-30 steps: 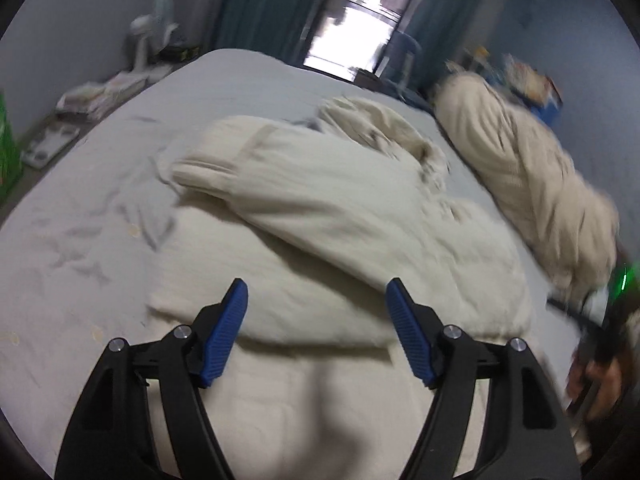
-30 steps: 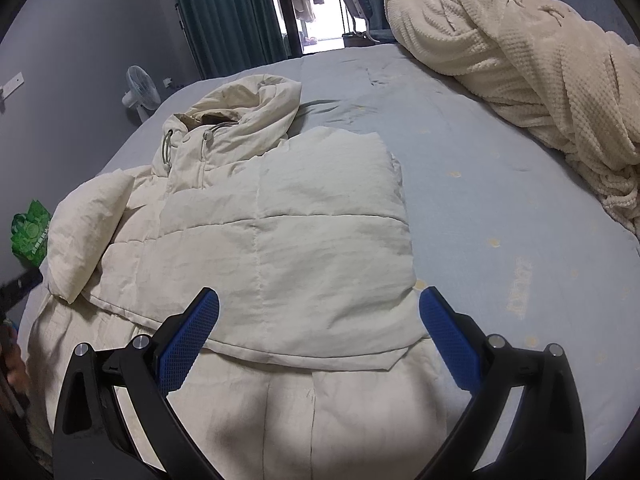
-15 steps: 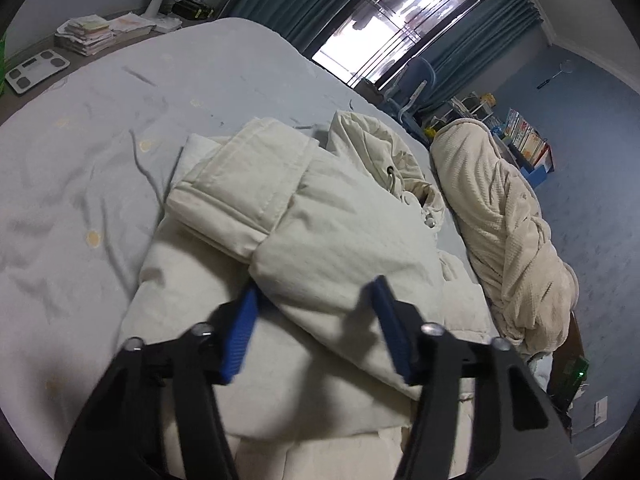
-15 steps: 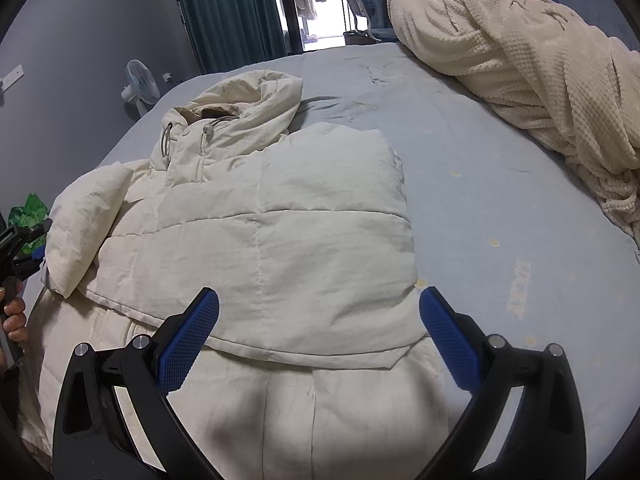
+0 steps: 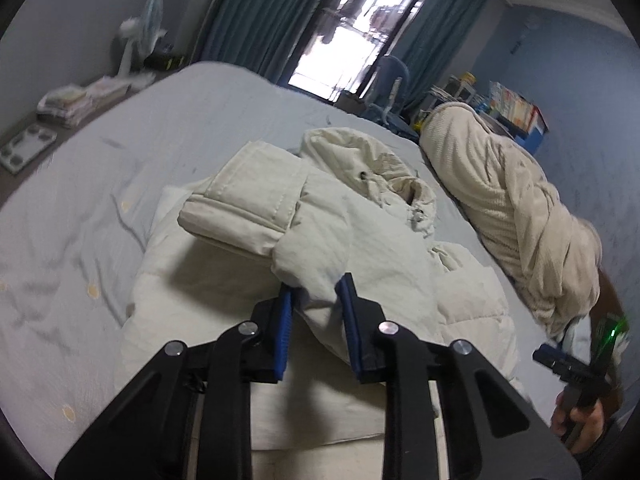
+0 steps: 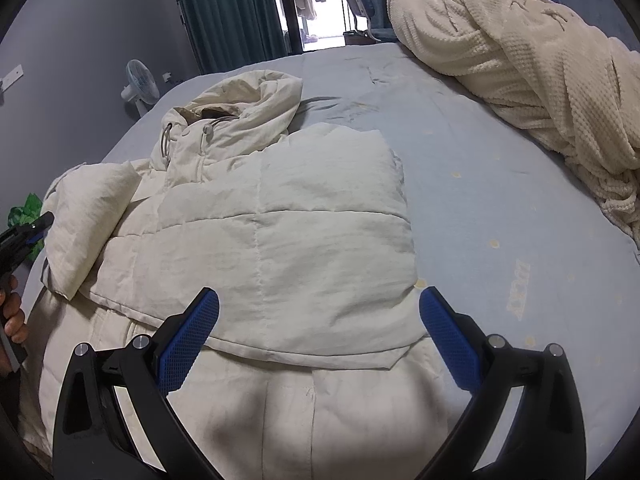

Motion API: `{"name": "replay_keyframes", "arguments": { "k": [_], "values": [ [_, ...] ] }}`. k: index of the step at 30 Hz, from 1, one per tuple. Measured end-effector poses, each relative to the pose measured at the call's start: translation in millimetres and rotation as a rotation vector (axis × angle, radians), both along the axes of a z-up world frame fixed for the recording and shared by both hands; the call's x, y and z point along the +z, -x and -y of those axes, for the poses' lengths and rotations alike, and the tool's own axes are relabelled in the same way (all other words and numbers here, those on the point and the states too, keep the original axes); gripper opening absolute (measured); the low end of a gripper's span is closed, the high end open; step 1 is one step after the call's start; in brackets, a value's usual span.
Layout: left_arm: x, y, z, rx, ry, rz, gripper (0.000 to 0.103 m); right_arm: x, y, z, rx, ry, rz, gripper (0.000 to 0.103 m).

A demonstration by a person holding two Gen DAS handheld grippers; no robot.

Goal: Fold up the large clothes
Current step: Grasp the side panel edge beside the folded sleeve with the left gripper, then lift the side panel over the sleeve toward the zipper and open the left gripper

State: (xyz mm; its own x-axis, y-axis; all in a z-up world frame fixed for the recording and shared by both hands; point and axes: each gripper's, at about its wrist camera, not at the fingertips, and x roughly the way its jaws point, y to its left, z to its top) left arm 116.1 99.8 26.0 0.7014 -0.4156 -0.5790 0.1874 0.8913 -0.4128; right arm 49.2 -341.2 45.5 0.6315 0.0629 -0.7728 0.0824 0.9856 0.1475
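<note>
A cream hooded puffer jacket (image 6: 288,232) lies on the grey-blue bed (image 6: 480,200), its right side folded over the front, hood (image 6: 248,100) at the far end. In the left wrist view the jacket's sleeve (image 5: 248,200) lies folded across the body. My left gripper (image 5: 316,284) is shut on a fold of the sleeve near its upper part. It shows at the left edge of the right wrist view (image 6: 24,236). My right gripper (image 6: 316,312) is open and empty, held over the jacket's lower part.
A rolled cream blanket (image 6: 520,60) lies along the bed's right side. A fan (image 6: 138,88) stands by the left wall, with stacked papers (image 5: 80,100) and a scale (image 5: 28,148) on the floor. Curtains and a bright doorway (image 5: 352,32) are beyond the bed.
My left gripper has moved forward onto the sleeve and closed on a fold of it. The right gripper has stayed open and nearly still.
</note>
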Motion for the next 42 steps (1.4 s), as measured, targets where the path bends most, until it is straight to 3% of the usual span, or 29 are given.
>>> {"name": "replay_keyframes", "arguments": {
  "k": [6,26,37,42],
  "values": [
    [12,13,29,-0.052,-0.07,0.063,0.021,-1,0,0,0.003,0.0,0.0,0.096],
    [10,34,108,-0.292,-0.104,0.124,0.024,-2,-2,-5,0.014,0.009,-0.011,0.096],
    [9,63,151,-0.498,-0.141,0.206,0.065,-3,-1,-2,0.003,-0.002,-0.008,0.096],
    [16,79,155,-0.544,-0.142,0.267,0.075,-1,0,0,0.003,-0.012,-0.004,0.096]
  ]
}}
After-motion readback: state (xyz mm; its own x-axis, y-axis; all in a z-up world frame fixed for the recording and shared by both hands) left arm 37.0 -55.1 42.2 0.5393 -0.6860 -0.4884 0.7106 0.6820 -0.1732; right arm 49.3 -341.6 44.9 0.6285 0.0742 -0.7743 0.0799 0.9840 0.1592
